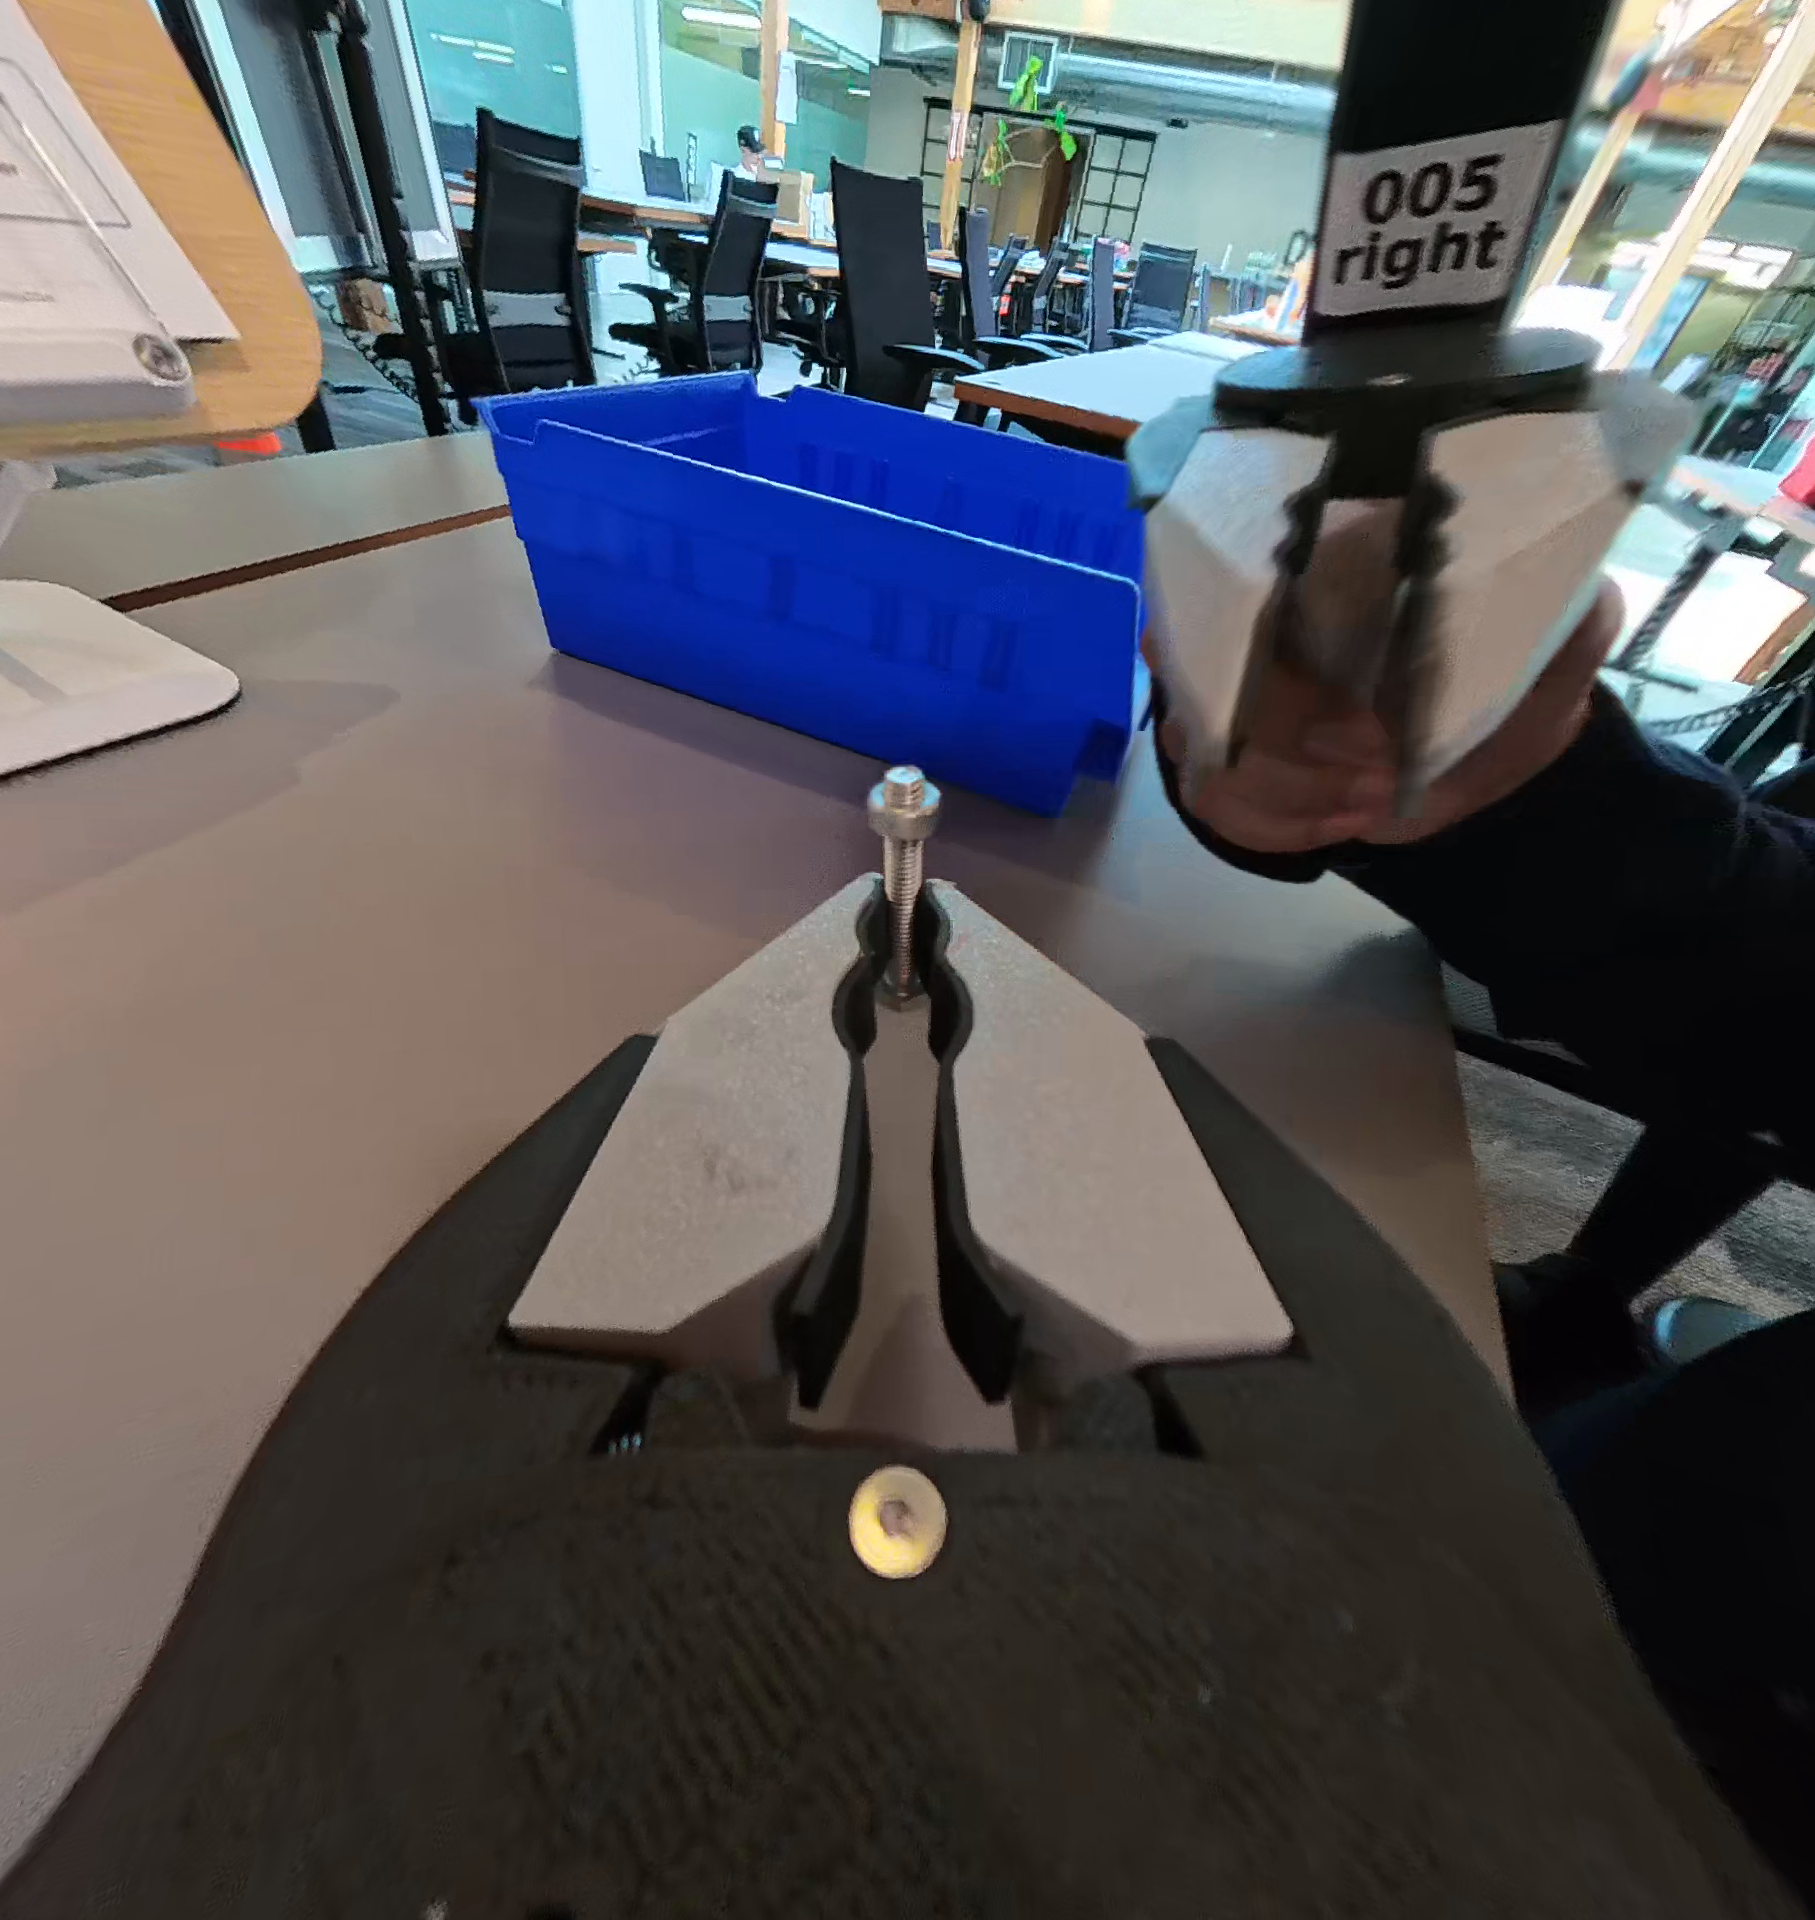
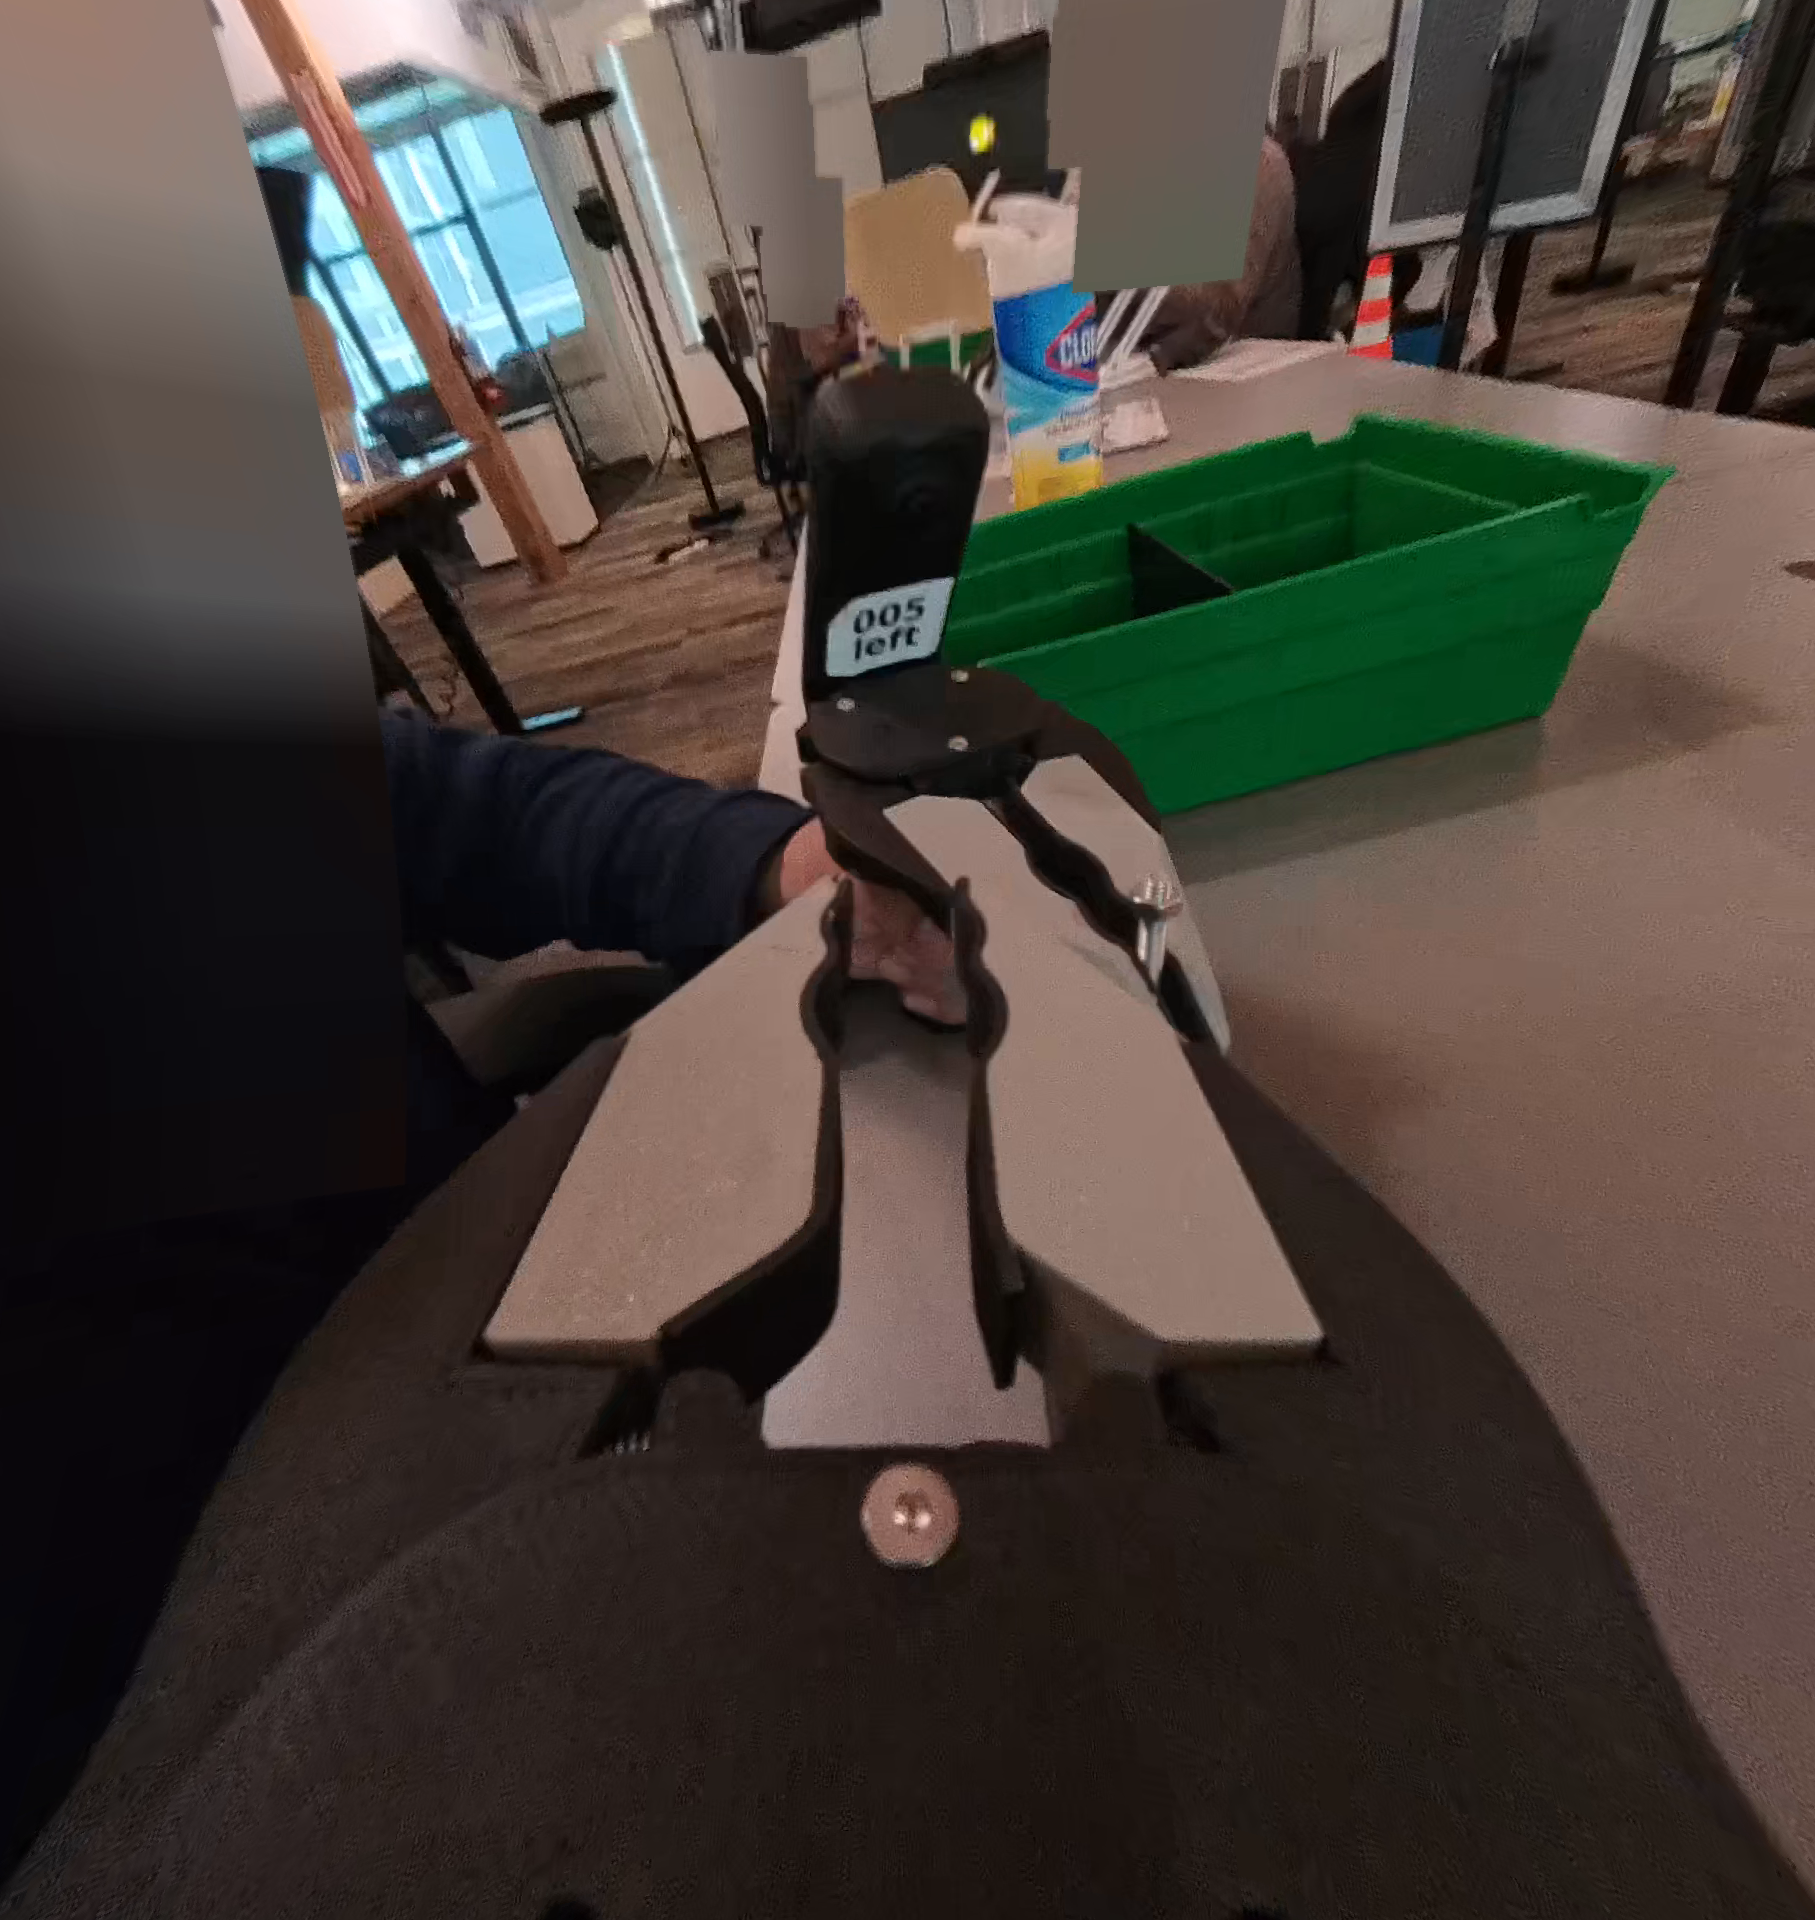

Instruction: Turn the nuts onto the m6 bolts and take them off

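While left gripper clamps silver bolt, nut near tip, right gripper empty, narrow.

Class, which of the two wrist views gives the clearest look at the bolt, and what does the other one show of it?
The left wrist view: the bolt stands upright, centred and sharp, gripped by the left tool, with a nut near its top. The right wrist view shows the bolt small, partly hidden by that tool's fingers.
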{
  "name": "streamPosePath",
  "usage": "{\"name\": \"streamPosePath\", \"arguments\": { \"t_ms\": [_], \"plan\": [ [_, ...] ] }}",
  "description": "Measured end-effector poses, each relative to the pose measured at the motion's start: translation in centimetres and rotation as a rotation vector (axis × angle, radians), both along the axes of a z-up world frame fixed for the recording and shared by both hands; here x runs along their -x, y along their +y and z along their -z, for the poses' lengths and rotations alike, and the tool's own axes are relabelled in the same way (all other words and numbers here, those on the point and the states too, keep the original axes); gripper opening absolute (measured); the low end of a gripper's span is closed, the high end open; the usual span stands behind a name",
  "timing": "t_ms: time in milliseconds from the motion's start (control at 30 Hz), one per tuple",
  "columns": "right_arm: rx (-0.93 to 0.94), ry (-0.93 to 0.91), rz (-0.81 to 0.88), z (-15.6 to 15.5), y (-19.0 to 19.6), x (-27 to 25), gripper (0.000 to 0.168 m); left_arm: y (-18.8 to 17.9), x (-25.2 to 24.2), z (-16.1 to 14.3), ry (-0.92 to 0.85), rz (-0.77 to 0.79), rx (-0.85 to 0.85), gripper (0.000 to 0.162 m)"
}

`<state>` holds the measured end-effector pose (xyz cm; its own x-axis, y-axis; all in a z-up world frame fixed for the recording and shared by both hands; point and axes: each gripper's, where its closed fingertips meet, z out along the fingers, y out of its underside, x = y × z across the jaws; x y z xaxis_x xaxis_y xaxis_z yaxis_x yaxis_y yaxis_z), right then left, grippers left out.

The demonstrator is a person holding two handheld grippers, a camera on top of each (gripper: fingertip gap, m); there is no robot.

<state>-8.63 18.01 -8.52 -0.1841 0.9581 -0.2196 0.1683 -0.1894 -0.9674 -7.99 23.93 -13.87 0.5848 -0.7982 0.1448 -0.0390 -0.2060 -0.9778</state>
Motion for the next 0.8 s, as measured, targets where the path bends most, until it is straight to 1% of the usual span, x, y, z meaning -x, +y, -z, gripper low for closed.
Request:
{"name": "streamPosePath", "arguments": {
  "t_ms": [67, 100, 133, 200, 267, 300, 367, 400, 433, 467, 533, 600, 633, 667, 733, 767, 800],
  "plan": [
    [-0.013, 0.018, 0.064, -0.6, 0.9, -0.4, 0.029, 0.1, 0.1, -0.2, -0.028, 0.006, 0.017, 0.002],
    [-0.037, -0.003, 0.115, -0.3, 1.9, -0.2, 0.040, 0.0, 0.1, -0.1, -0.024, 0.008, 0.016, 0.002],
    [-0.060, -0.030, 0.163, 0.2, 2.8, 0.0, 0.047, -0.1, 0.0, -0.1, -0.016, 0.012, 0.010, 0.002],
    [-0.068, -0.074, 0.183, 1.3, 3.3, 0.9, 0.048, -0.4, -0.4, -0.2, -0.009, 0.032, -0.005, 0.002],
    [-0.056, -0.094, 0.156, 2.0, 3.1, 1.9, 0.051, -0.5, -0.6, -0.1, -0.001, 0.037, -0.010, 0.002],
    [-0.041, -0.104, 0.127, 2.2, 2.7, 2.2, 0.050, -0.5, -0.5, -0.1, -0.003, 0.035, -0.007, 0.002],
    [0.005, -0.111, 0.090, 2.3, 2.0, 2.1, 0.056, -0.2, -0.2, -0.1, 0.000, 0.011, -0.007, 0.002],
    [0.016, -0.114, 0.057, 2.1, 1.5, 1.5, 0.043, 0.2, 0.2, -0.1, 0.007, -0.018, -0.015, 0.002],
    [0.029, -0.060, -0.063, 1.0, -0.5, 0.7, 0.009, 0.6, 0.7, 0.0, 0.011, -0.047, -0.007, 0.002],
    [0.041, 0.011, -0.091, -0.5, -1.2, 0.0, 0.009, 0.8, 1.0, 0.1, -0.005, -0.048, 0.015, 0.002],
    [-0.029, 0.053, 0.011, -1.6, -0.2, -0.5, 0.021, 0.8, 1.1, -0.2, -0.043, -0.038, 0.036, 0.002],
    [-0.094, -0.018, 0.154, -0.8, 2.1, -0.1, 0.038, 0.6, 0.7, -0.1, -0.024, -0.022, 0.023, 0.002],
    [-0.107, -0.060, 0.198, 0.0, 3.1, 0.2, 0.042, 0.3, 0.3, -0.1, -0.015, -0.005, 0.012, 0.002],
    [-0.102, -0.081, 0.203, 0.6, 3.4, 0.8, 0.046, -0.2, -0.2, -0.2, -0.017, 0.028, -0.001, 0.002],
    [-0.058, -0.110, 0.162, 1.7, 3.1, 2.0, 0.048, -1.0, -1.0, -0.4, -0.015, 0.076, -0.019, 0.002],
    [-0.034, -0.125, 0.119, 2.2, 2.5, 2.5, 0.044, -1.0, -1.1, -0.2, -0.001, 0.070, -0.017, 0.002],
    [-0.007, -0.135, 0.098, 2.5, 2.1, 2.6, 0.048, -0.8, -0.9, -0.1, 0.003, 0.060, -0.014, 0.002]
  ]
}}
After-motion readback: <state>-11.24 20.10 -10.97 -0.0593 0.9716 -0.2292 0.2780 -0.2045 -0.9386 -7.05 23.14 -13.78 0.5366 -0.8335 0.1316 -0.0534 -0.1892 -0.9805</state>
